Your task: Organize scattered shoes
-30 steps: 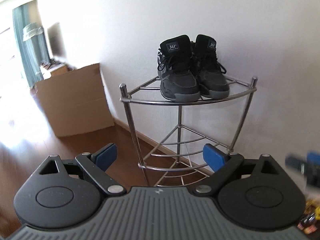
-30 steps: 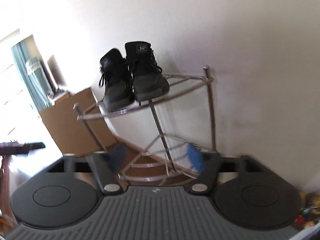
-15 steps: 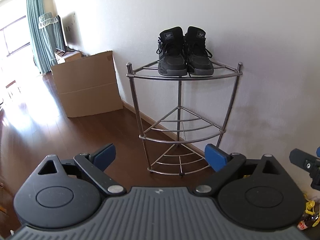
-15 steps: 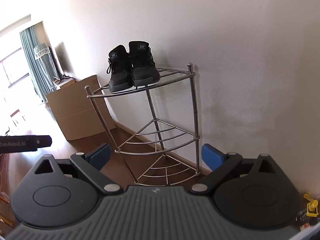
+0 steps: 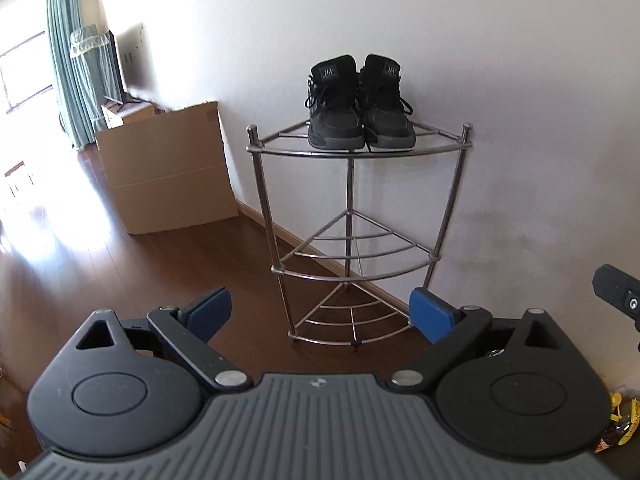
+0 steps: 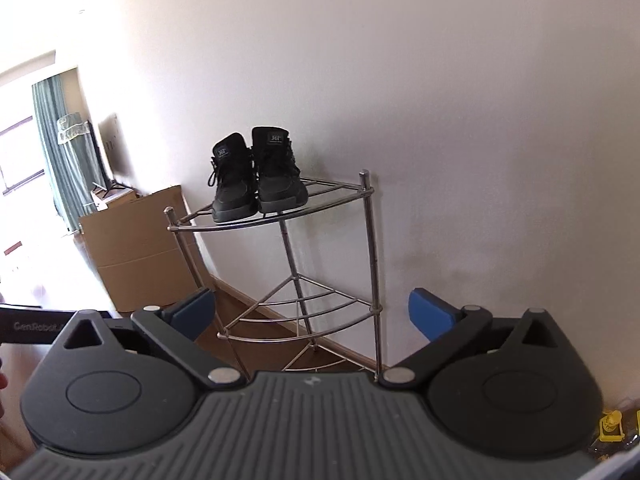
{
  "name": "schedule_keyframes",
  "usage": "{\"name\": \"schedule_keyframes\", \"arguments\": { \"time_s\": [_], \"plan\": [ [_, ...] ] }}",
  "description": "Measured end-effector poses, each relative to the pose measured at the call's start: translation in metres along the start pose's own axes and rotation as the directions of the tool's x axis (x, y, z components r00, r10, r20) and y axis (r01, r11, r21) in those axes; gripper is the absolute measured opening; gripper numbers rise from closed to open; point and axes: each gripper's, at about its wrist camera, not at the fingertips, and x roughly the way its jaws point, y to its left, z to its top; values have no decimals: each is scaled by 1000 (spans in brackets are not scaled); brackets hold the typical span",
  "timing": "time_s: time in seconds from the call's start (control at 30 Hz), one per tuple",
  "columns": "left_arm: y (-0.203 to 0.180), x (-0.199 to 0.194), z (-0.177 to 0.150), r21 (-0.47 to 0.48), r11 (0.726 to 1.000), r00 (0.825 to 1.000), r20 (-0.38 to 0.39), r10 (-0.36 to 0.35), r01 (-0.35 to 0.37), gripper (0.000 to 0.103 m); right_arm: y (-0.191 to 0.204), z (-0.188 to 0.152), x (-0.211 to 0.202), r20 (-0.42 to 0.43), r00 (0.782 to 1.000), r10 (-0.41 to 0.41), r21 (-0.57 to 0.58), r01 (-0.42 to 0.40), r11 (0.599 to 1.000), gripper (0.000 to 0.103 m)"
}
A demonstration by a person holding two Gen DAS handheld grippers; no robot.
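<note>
Jaws of the left gripper (image 5: 320, 312) and right gripper (image 6: 310, 314) stand apart, holding nothing. Ahead and above both, well apart from them, the black shoes (image 5: 360, 104) sit paired, touching, toes outward, on the top shelf of the corner rack (image 5: 356, 152). Neither gripper is clearly nearer; the pair already lies tidy there.

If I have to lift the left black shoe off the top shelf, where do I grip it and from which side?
Probably the high padded collar of the left black shoe, coming from above and the front. Its toe faces you, the right shoe presses against its inner side, and the wall behind the rack blocks the rear.
</note>
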Motion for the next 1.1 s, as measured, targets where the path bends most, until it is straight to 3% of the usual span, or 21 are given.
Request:
{"name": "schedule_keyframes", "arguments": {
  "time_s": [0.53, 0.63, 0.7, 0.77, 0.83, 0.9, 0.97, 1.03, 1.1],
  "plan": [
    [-17, -4, -11, 8, 1000, 1000, 3, -10, 10, 98, -19, 3, -7, -1, 1000, 10, 26, -10, 1000, 102],
    [-7, 3, -21, 6, 1000, 1000, 0, -1, 1, 98, -21, 0, -9, 47, 999, 19, 45, -21, 999, 102],
    [4, 13, -35, 1, 1000, 1000, -15, 15, -15, 98, -28, -7, -10, 99, 993, 68, 72, -75, 995, 102],
    [15, 22, -50, -4, 1000, 999, -31, 31, -31, 99, -34, -17, -2, 71, 991, 110, 82, -116, 990, 102],
    [25, 35, -68, -8, 999, 997, -64, 42, -42, 98, -40, -32, 16, -17, 990, 143, 99, -141, 985, 102],
    [36, 60, -100, -15, 998, 988, -143, 56, -59, 98, -49, -71, 51, -222, 962, 160, 133, -133, 982, 102],
    [45, 86, -134, -20, 997, 969, -239, 65, -72, 98, -56, -115, 80, -408, 905, 120, 147, -65, 987, 101],
    [51, 112, -167, -18, 996, 943, -326, 72, -82, 98, -63, -150, 96, -501, 860, 96, 159, -17, 987, 97],
    [55, 139, -201, -10, 996, 911, -404, 79, -91, 98, -71, -210, 122, -647, 760, 64, 148, 43, 988, 96]
  ]
}}
